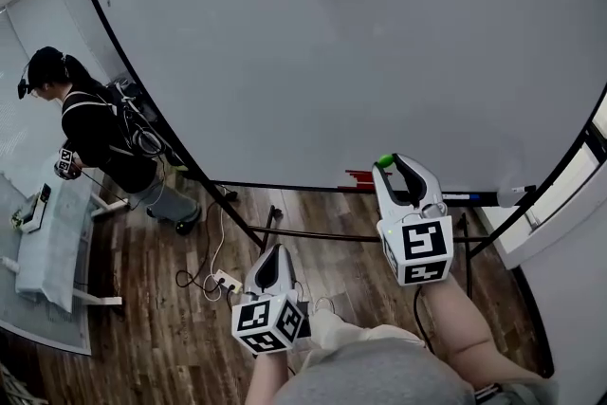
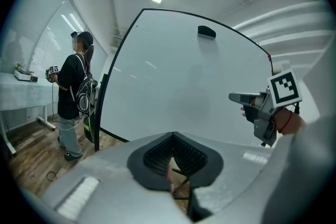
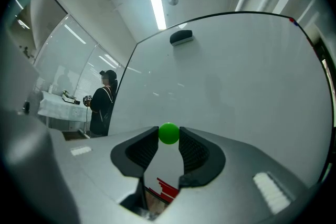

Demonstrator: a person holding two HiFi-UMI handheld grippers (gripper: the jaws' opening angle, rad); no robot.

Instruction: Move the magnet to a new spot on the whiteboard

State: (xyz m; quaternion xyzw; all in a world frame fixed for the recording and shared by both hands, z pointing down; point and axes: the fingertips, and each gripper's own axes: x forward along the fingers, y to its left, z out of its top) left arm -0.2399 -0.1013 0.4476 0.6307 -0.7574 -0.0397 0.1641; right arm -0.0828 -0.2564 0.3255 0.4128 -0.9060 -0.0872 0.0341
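Note:
A small round green magnet [image 3: 169, 133] sits pinched between the tips of my right gripper [image 3: 169, 136], whose pads press on both its sides. In the head view the magnet [image 1: 385, 160] is in front of the lower part of the whiteboard [image 1: 379, 43], just above its bottom rail. I cannot tell whether it touches the board. My left gripper [image 1: 268, 263] hangs lower and to the left, off the board, over the floor. Its jaws meet at the tips [image 2: 173, 136] with nothing between them.
A black eraser [image 3: 181, 36] sticks near the board's top edge. Red markers [image 1: 358, 177] lie on the tray under the board. A person in dark clothes [image 1: 90, 128] stands at the left beside a white table [image 1: 47, 242]. Cables and a power strip [image 1: 226, 281] lie on the wooden floor.

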